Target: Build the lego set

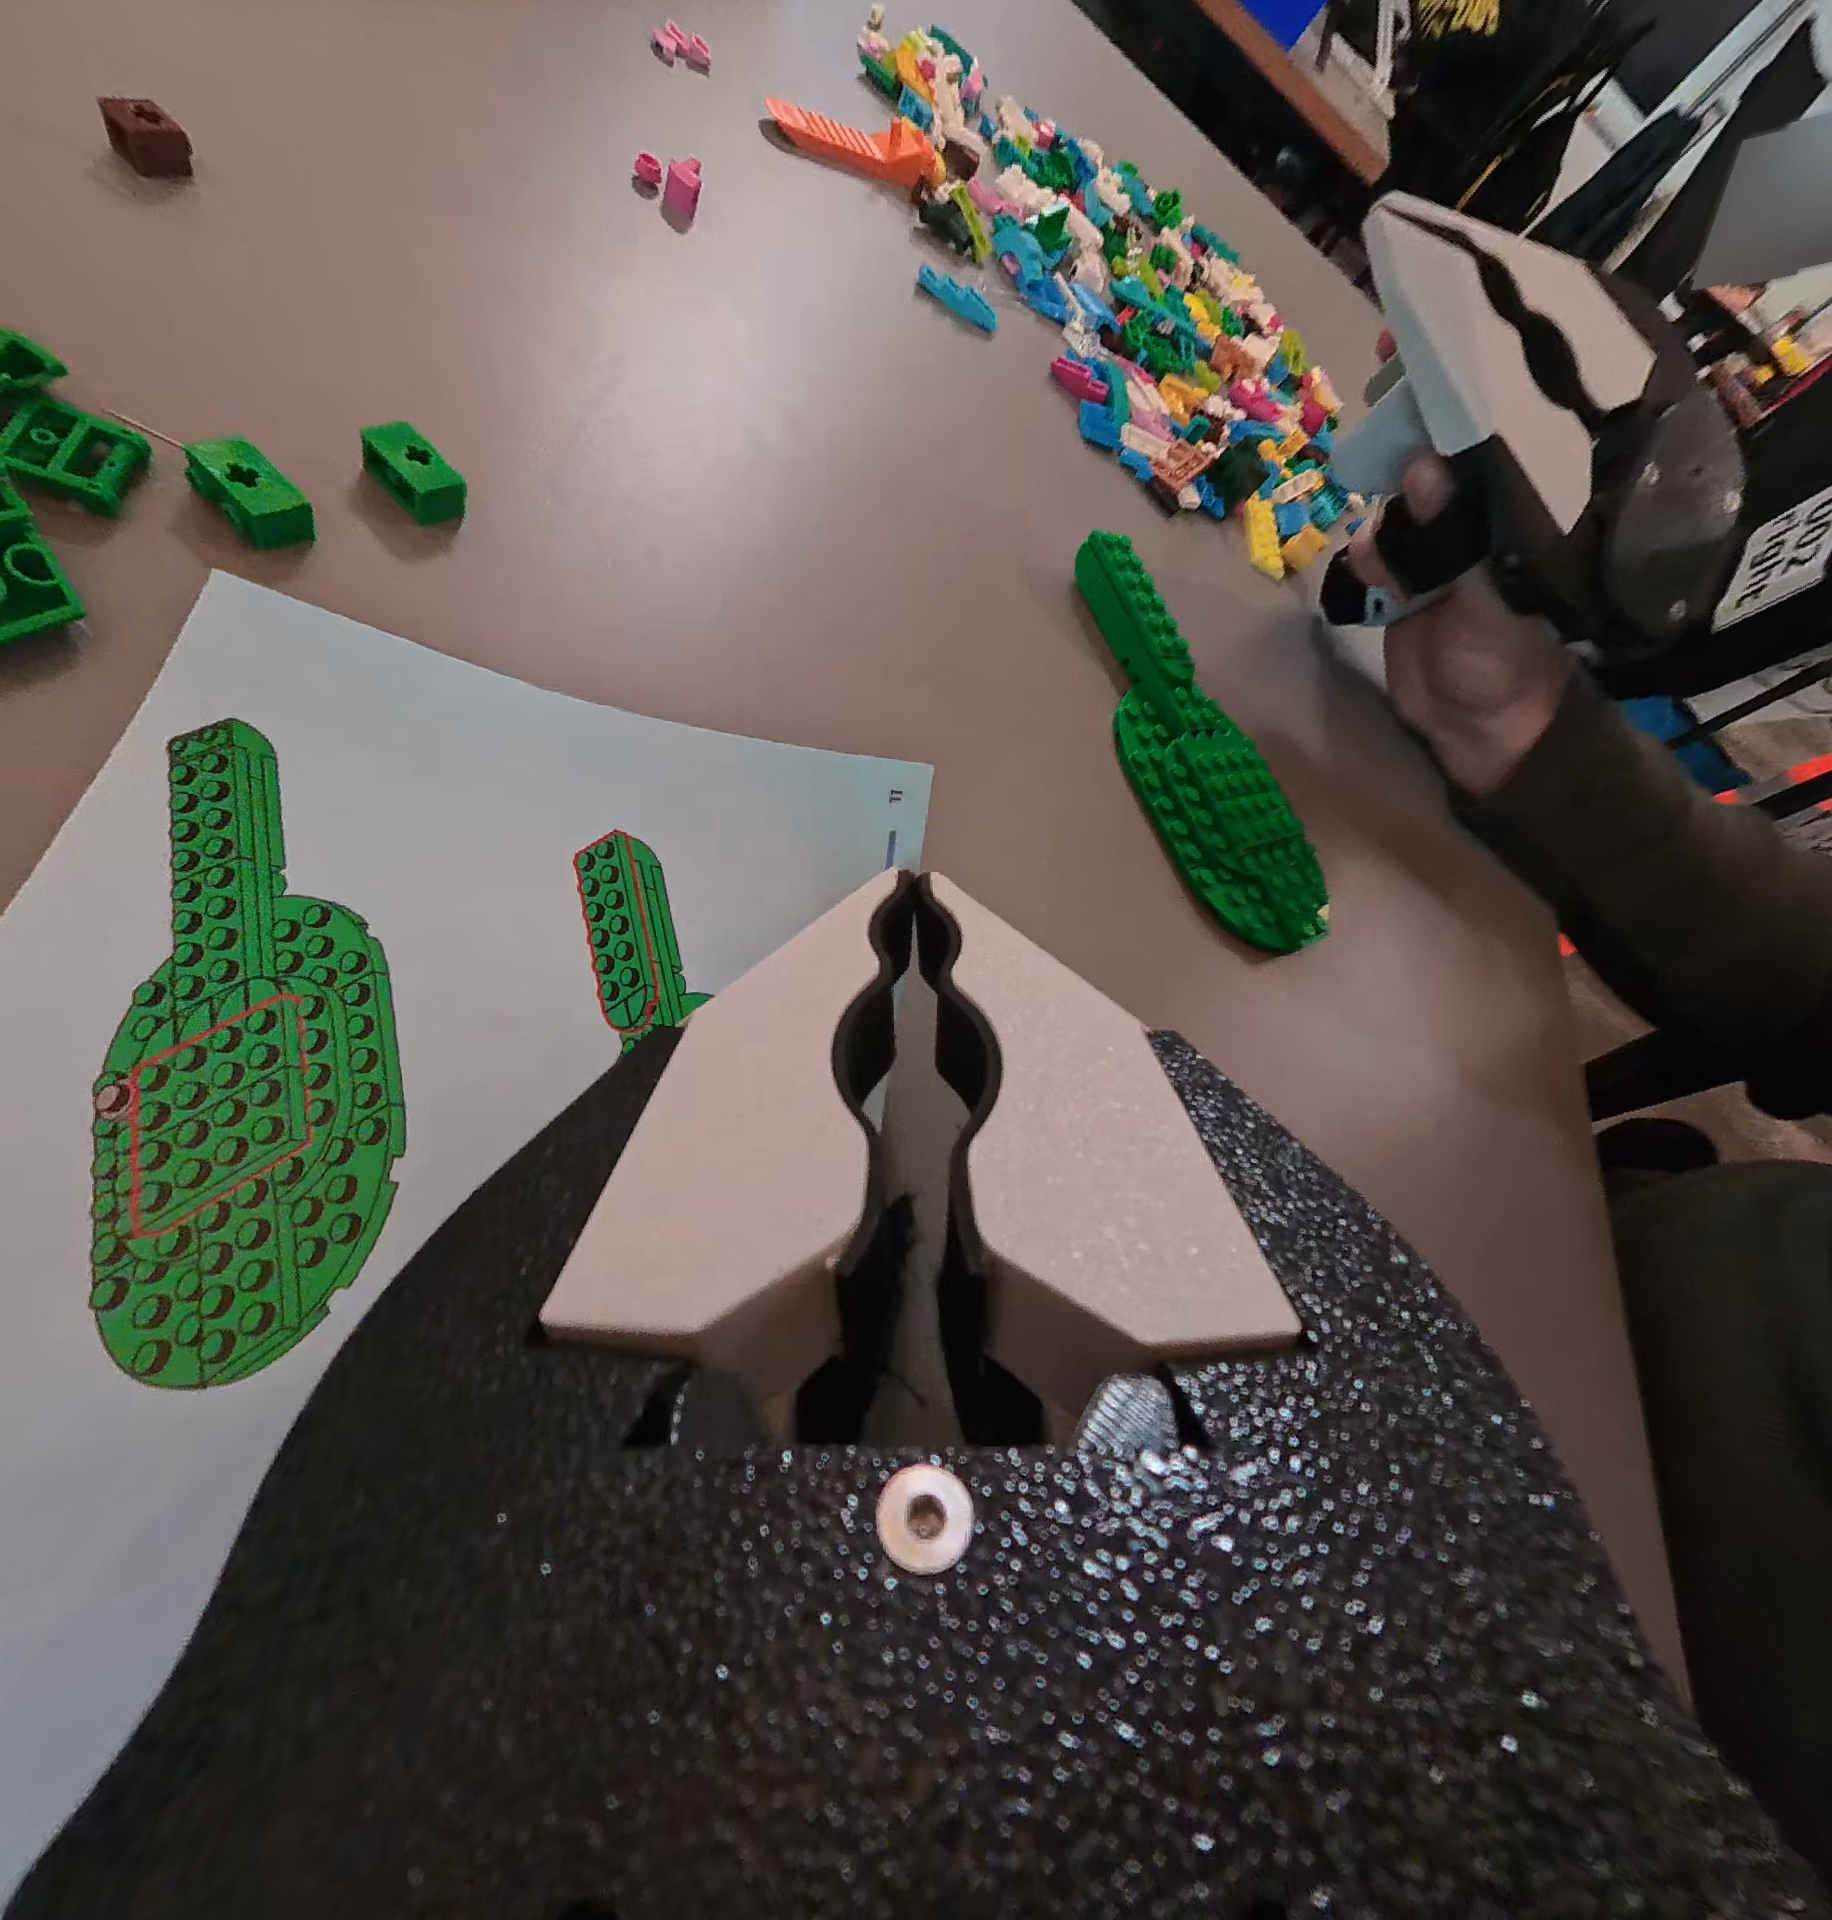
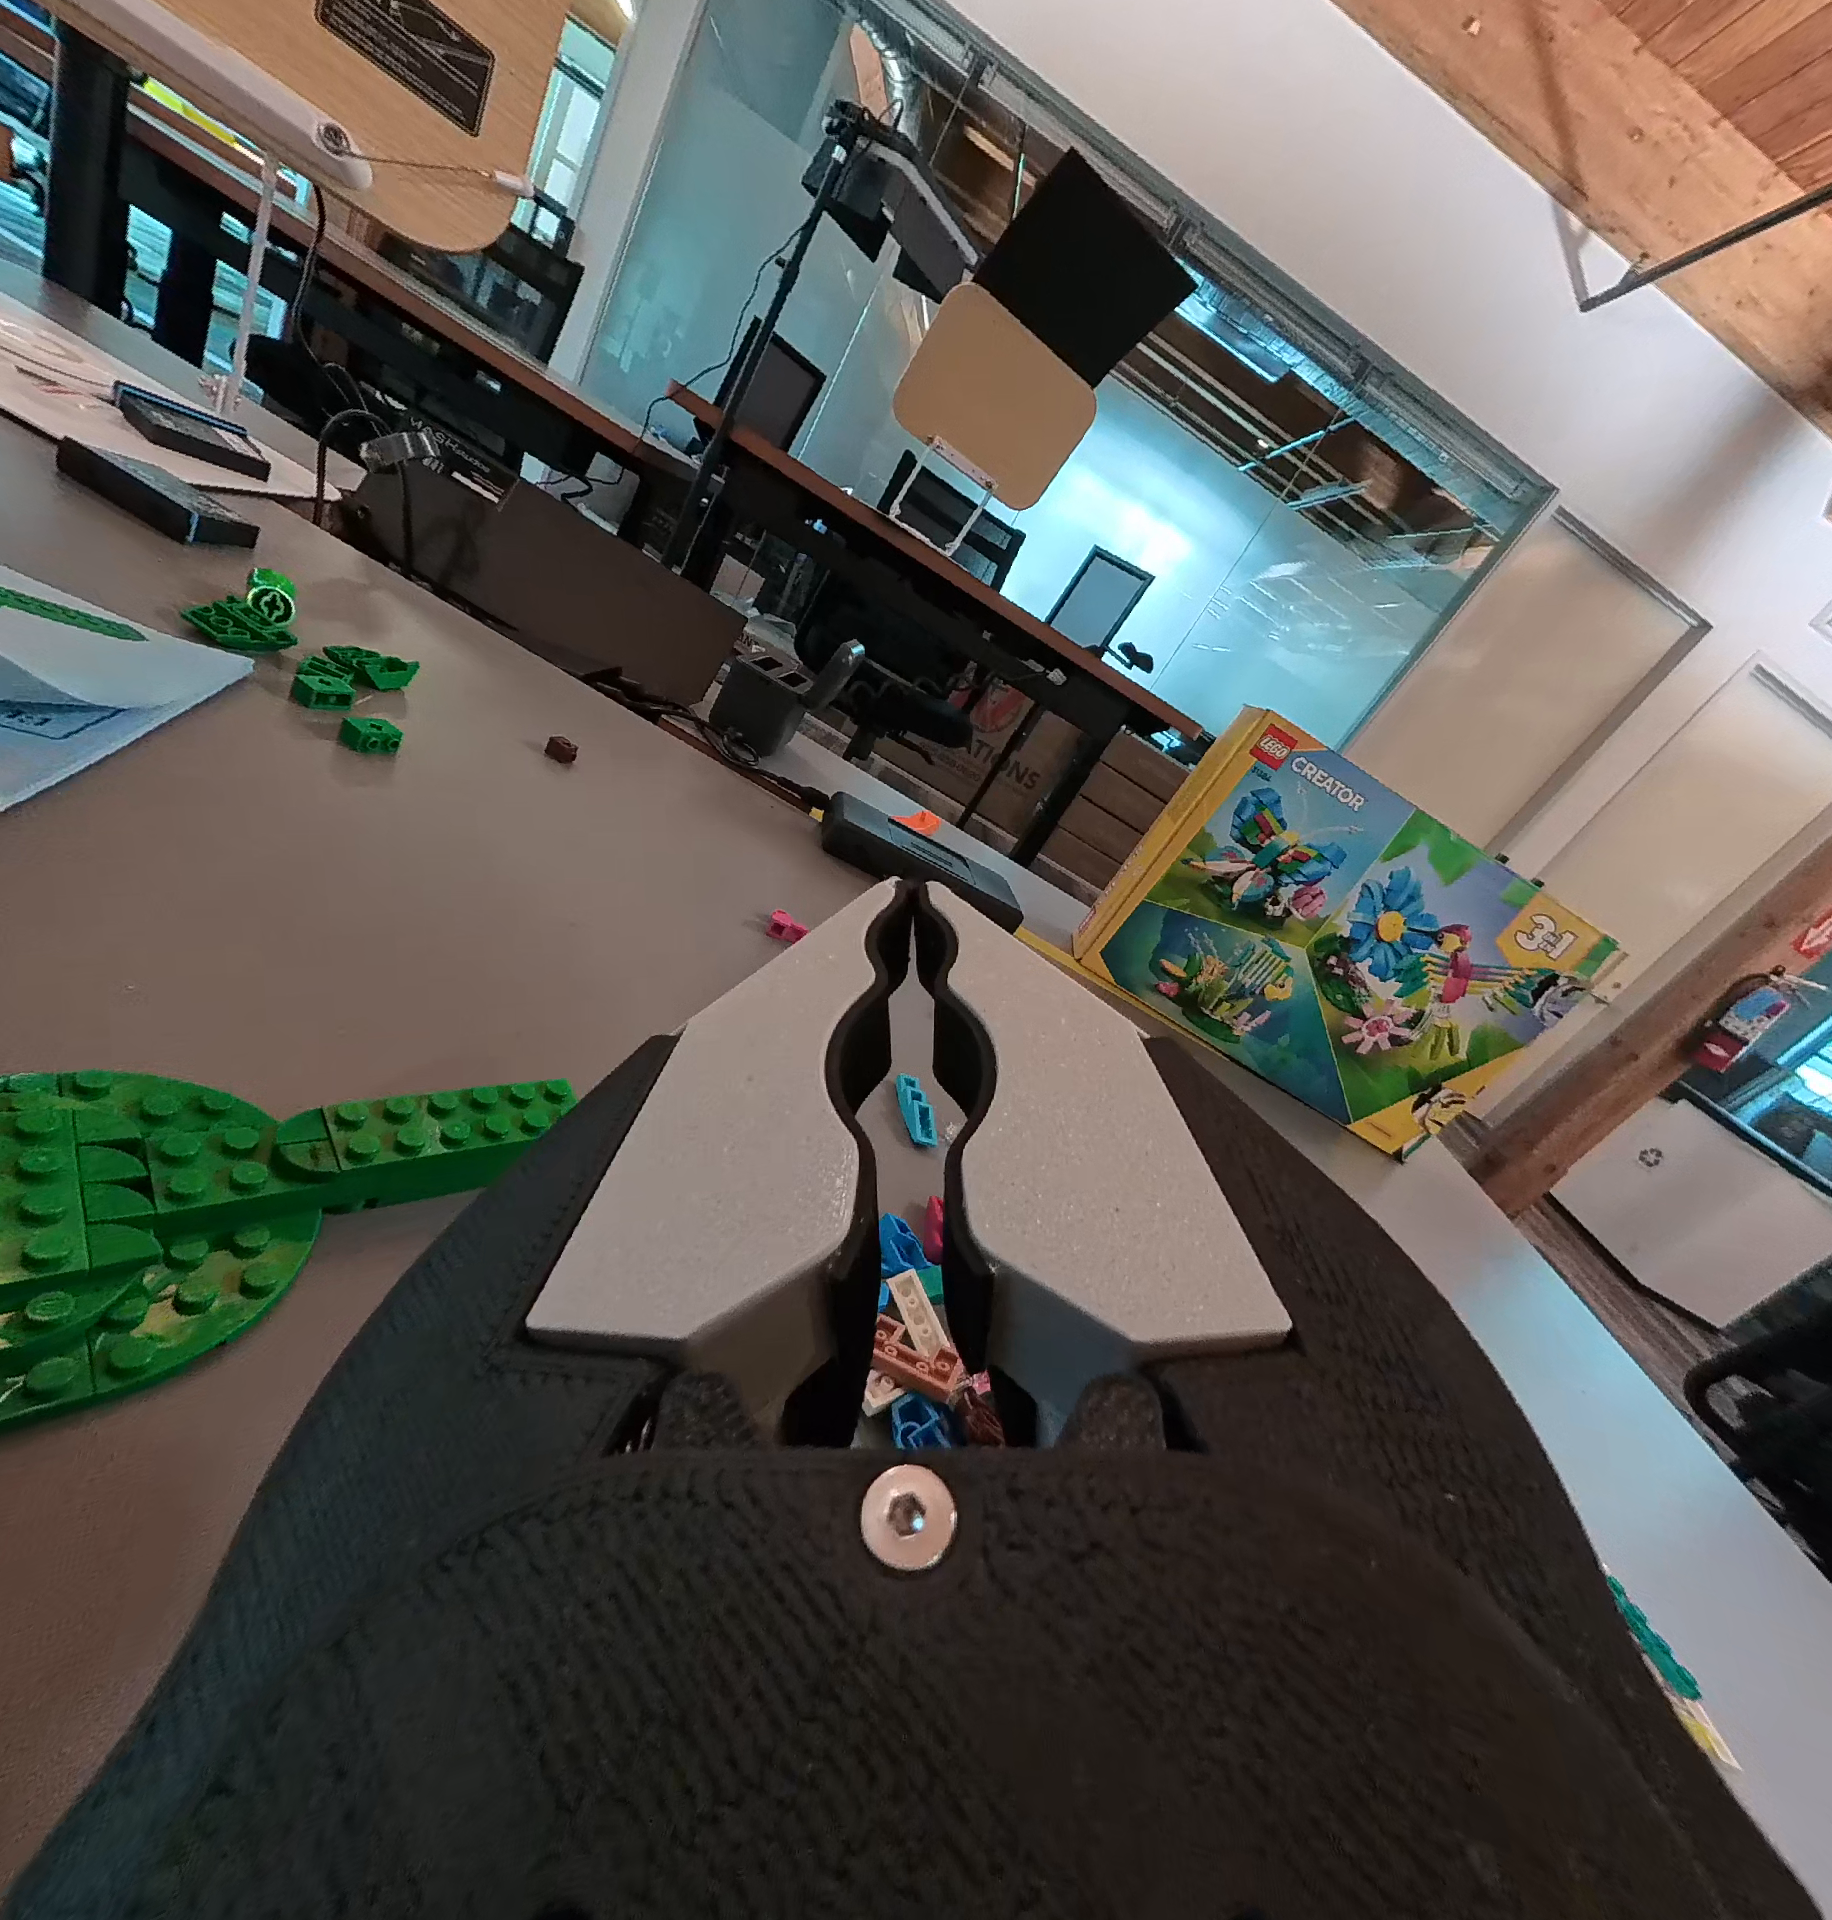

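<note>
A green leaf-shaped lego build (image 1: 1203, 769) lies flat on the grey table, to the right of my left gripper (image 1: 914, 883). That gripper is shut and empty, held above the corner of the open instruction booklet (image 1: 392, 831). My right gripper (image 2: 912, 896) is shut and empty, tilted up over a pile of mixed coloured bricks (image 2: 922, 1340); the green build (image 2: 164, 1184) lies to its left. In the left wrist view the right gripper (image 1: 1473, 270) is held by a hand above the pile (image 1: 1130, 301).
Loose green bricks (image 1: 237, 488) lie beyond the booklet and also show in the right wrist view (image 2: 351, 681). A brown brick (image 1: 145, 133), pink pieces (image 1: 678, 182) and an orange brick separator (image 1: 850, 140) lie farther off. The set's box (image 2: 1338, 935) stands at the table's far edge.
</note>
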Demonstrator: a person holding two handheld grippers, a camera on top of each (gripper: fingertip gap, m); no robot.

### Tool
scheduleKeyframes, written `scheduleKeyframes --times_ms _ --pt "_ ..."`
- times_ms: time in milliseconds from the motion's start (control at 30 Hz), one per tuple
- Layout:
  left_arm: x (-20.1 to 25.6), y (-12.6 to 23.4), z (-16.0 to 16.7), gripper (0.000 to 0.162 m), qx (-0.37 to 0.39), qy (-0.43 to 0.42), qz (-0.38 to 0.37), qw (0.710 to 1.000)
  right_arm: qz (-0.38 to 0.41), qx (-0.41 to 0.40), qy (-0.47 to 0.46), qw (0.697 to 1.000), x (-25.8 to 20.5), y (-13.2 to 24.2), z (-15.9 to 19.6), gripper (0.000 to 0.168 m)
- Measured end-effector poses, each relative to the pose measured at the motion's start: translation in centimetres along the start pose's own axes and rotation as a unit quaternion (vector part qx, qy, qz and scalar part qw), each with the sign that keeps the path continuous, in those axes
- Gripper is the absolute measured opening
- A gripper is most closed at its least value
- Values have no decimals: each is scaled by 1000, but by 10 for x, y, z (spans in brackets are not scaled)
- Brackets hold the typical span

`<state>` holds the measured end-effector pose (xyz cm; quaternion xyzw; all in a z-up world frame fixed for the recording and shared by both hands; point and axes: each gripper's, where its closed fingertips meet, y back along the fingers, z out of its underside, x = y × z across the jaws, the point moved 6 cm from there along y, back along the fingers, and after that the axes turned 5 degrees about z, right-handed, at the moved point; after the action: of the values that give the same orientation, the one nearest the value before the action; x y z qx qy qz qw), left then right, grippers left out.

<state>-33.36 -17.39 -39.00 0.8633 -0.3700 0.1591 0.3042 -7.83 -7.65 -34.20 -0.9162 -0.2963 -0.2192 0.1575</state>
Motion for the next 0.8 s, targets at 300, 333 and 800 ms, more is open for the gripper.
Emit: scheduleKeyframes --times_ms 300,333,800 --pt "-1 2 1 0 3 19 14 1000 -2 -1 3 1000 0 1 0 0" --pt "-1 1 2 0 -3 21 17 1000 -3 -1 3 1000 -1 1 0 0" --pt "-7 3 1 0 10 65 33 997 -12 1 16 1000 -3 2 -1 0"
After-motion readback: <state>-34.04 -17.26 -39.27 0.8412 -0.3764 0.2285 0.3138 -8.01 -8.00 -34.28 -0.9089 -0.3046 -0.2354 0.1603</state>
